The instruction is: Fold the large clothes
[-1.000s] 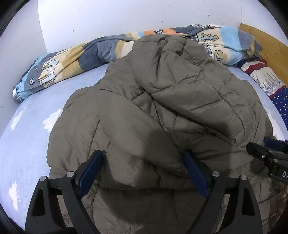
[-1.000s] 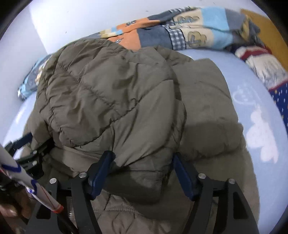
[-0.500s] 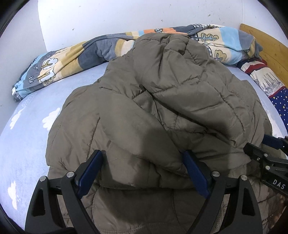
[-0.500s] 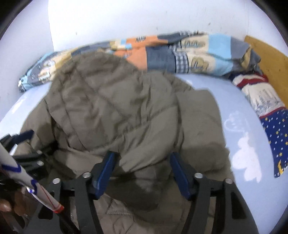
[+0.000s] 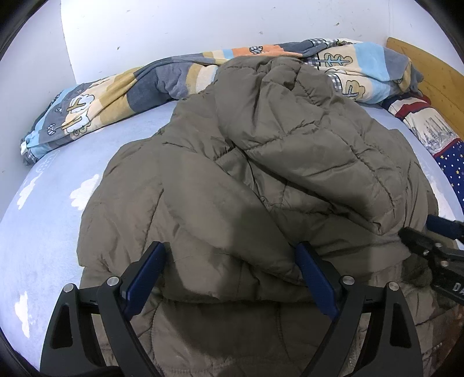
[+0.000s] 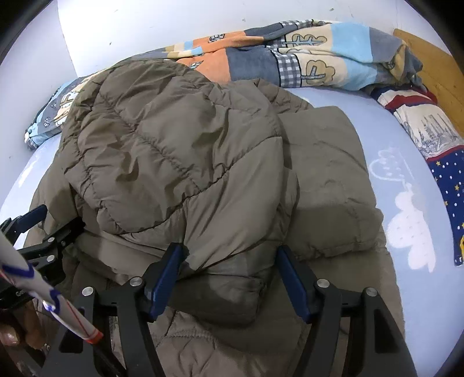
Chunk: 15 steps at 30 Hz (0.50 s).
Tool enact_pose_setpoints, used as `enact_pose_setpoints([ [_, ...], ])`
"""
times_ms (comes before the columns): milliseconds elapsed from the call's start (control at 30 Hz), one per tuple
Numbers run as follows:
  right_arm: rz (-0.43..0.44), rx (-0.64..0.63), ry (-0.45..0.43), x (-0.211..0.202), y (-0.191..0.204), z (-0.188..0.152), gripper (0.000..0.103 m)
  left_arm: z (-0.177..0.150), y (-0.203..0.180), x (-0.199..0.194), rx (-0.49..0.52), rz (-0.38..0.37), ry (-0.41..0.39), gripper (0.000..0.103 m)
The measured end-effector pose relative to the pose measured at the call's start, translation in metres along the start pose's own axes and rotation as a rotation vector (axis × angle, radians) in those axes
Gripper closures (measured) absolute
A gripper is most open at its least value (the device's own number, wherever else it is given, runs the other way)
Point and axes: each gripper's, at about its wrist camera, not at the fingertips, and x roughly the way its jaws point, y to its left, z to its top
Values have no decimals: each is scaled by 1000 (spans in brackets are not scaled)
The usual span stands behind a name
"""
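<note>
Jacket (image 5: 261,179): olive-brown, quilted, lying in the middle of the bed (image 5: 43,232) in a bulky heap, one padded part folded over the rest.

Left gripper (image 5: 229,278): jaws spread wide, a thick fold of the jacket's near edge bulging up between the blue pads (image 5: 145,275); whether the pads press on it I cannot tell.

Right gripper (image 6: 226,278): jaws have just been opening a little, a padded fold of the jacket between them; the cloth sits against both blue pads (image 6: 163,278), but a firm grip cannot be told.

Sheet (image 6: 411,290): pale blue with white clouds, showing around the jacket.

Blanket (image 5: 121,101): patchwork, bunched along the far side of the bed against the white wall (image 5: 203,26).

Pillow (image 6: 429,121): printed, with red stripes and blue stars, at the right edge beside a wooden headboard (image 5: 429,69).
</note>
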Motion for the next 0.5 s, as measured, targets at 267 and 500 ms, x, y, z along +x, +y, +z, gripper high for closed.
enact_pose_setpoints([
  [267, 9, -52, -68, -37, 18, 3, 31, -2, -2, -26, 26, -3, -15, 13],
  [500, 32, -57, -66, -57, 26, -4, 31, -17, -8, -64, 68, 6, -61, 13],
])
